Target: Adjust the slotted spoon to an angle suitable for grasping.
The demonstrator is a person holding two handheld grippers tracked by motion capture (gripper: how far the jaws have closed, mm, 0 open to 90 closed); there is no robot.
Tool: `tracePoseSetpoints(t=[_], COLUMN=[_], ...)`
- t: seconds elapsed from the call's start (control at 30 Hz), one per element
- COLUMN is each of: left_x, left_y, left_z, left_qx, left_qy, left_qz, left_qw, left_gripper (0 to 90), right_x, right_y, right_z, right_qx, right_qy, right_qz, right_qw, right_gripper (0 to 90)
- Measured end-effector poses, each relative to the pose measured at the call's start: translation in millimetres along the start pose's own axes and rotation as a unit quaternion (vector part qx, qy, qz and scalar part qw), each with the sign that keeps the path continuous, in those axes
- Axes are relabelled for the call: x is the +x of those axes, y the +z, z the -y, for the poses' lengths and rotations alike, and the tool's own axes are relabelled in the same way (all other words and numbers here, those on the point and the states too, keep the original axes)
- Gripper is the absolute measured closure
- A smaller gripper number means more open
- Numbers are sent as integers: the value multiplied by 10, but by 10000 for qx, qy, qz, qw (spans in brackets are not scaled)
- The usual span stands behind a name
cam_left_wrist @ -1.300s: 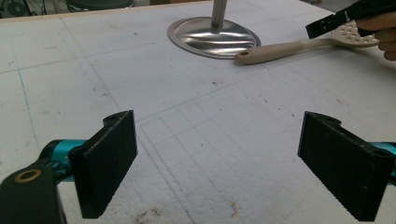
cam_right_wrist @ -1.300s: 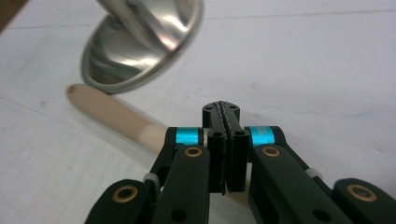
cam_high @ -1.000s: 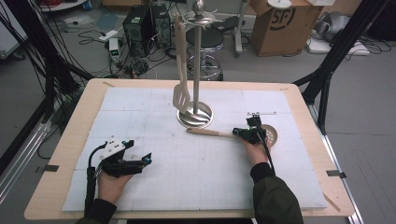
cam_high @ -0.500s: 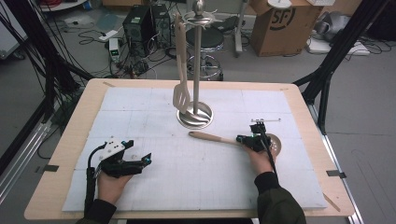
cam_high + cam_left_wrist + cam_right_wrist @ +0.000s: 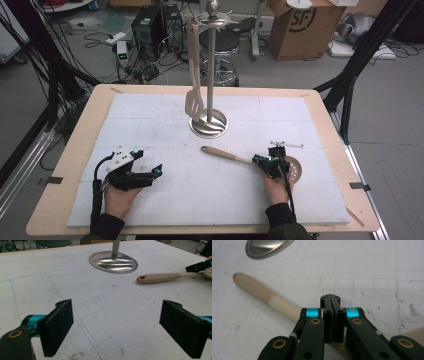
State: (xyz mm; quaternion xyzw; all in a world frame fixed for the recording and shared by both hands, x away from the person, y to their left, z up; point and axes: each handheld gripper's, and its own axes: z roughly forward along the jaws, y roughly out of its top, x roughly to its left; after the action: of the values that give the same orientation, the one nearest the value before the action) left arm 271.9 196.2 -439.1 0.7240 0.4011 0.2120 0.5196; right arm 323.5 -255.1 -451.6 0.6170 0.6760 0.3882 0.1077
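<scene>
The right tongs (image 5: 265, 162) are pressed together over the slotted spoon (image 5: 235, 157), which lies flat on the surface (image 5: 165, 210) near the rack's base (image 5: 209, 125); whether they pinch it is unclear. The left tongs (image 5: 150, 172) rest spread.

Beige spoon (image 5: 235, 156) w/ paler neck; silver stand base (image 5: 209, 125); white gridded mat (image 5: 165, 205). Black grippers, teal joints; tan table edge (image 5: 60, 200).

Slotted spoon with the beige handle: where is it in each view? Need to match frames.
High view: slotted spoon lies right of centre, handle end toward the stand base, head under the right gripper.
Left gripper view: upper right, handle level, hole end at its left.
Right gripper view: handle runs from upper left down under the shut jaws.
Shared landmark: the stand base.
</scene>
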Motion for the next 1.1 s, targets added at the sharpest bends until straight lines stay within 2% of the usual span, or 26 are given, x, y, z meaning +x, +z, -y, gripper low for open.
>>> tracePoseSetpoints(t=[0.07,0.17,0.3,0.37,0.4,0.43,0.47,0.5,0.57,0.63,0.7,0.73,0.8,0.87,0.9,0.97,1.1], left_x=[0,-2,-1,-5,-5,-4,-2,-4,-4,-7,-8,-9,-11,-13,-17,-17,-11], left_y=[0,0,1,0,1,2,4,6,3,3,3,3,10,9,7,8,5], left_z=[0,-1,-1,-2,-2,-2,0,1,-1,-2,-3,-4,-1,-3,-4,-5,-2], left_qx=[1,-2,14,3,4,15,21,13,11,-4,-2,5,2,8,1,-6,0], left_qy=[0,-6,5,2,2,14,15,-1,12,8,10,12,1,20,19,19,15], left_qz=[1,1,5,10,12,22,14,7,27,33,33,31,33,44,44,49,35], left_qw=[10000,10000,10000,10000,10000,10000,10000,10000,10000,10000,10000,10000,10000,10000,10000,10000,10000], left_gripper=[125,125,125,126,125,125,125,126,125,125,125,125,125,125,125,125,126], right_x=[-12,35,206,286,337,387,438,490,610,719,818,903,995,1115,1158,1212,1193], right_y=[1,21,78,111,126,145,170,204,287,376,451,477,543,619,651,710,801], right_z=[3,-15,-25,-23,-22,-22,-20,-15,0,23,41,39,30,17,5,-30,-115], right_qx=[-138,-239,-252,-289,-283,-293,-289,-229,-67,89,228,287,372,546,555,595,637], right_qy=[94,74,-151,-143,-151,-259,-286,-313,-496,-626,-744,-996,-1020,-1289,-1404,-1411,-1274], right_qz=[-222,-510,-749,-1113,-1168,-1227,-1376,-1487,-1550,-1682,-1641,-1497,-1701,-1506,-1486,-1513,-1595], right_qw=[9996,9984,9968,9933,9926,9917,9897,9881,9866,9837,9834,9833,9794,9786,9773,9766,9769], right_gripper=[900,900,900,900,900,900,900,900,900,900,900,900,900,900,900,900,900])
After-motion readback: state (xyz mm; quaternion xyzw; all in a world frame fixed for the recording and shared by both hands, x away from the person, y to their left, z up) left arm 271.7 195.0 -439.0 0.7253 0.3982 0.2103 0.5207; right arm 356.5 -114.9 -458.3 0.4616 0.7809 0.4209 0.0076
